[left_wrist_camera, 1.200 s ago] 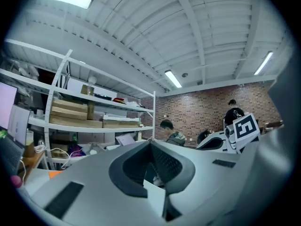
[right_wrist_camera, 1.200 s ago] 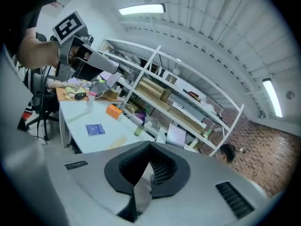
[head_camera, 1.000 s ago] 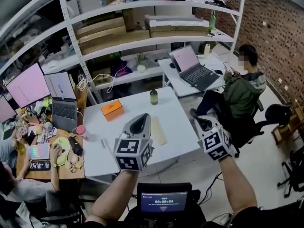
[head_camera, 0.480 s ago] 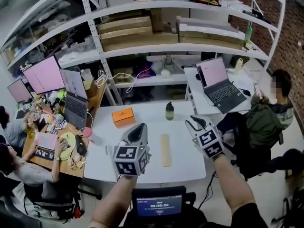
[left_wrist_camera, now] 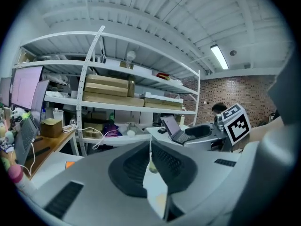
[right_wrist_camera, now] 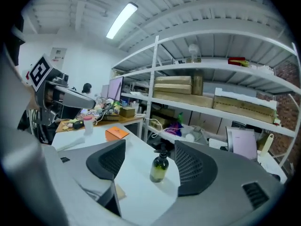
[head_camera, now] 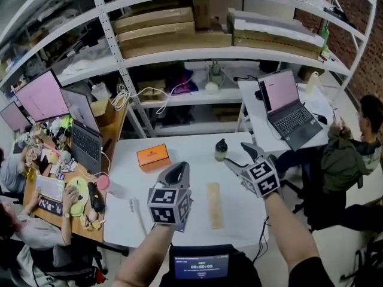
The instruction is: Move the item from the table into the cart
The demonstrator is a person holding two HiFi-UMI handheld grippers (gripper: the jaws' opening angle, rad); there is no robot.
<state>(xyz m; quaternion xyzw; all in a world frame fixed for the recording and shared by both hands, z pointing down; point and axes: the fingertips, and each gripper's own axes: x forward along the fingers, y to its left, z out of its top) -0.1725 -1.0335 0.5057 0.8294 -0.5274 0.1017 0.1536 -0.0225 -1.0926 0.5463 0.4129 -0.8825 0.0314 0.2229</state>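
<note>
A white table (head_camera: 179, 160) carries a dark green pump bottle (head_camera: 221, 150), an orange box (head_camera: 153, 157) and a long pale wooden block (head_camera: 214, 205). My right gripper (head_camera: 239, 156) hangs just right of the bottle. Its jaws have just been opening and now stand open, with nothing between them. In the right gripper view the bottle (right_wrist_camera: 160, 167) stands upright a little ahead of the right gripper (right_wrist_camera: 149, 149), clear of both pads. My left gripper (head_camera: 176, 171) hovers over the table's middle, left of the block, shut and empty. The left gripper (left_wrist_camera: 150, 147) shows only a thin slit.
A shelf rack (head_camera: 179, 46) with cardboard boxes stands behind the table. To the left is a cluttered desk (head_camera: 66, 184) with monitors and laptops. A second table with an open laptop (head_camera: 287, 109) and a seated person (head_camera: 353, 154) is on the right. A small screen (head_camera: 200, 265) sits below me.
Both grippers have come forward over the table. The right one moved from beyond the table's right edge to beside the bottle, and its jaws went from shut to open.
</note>
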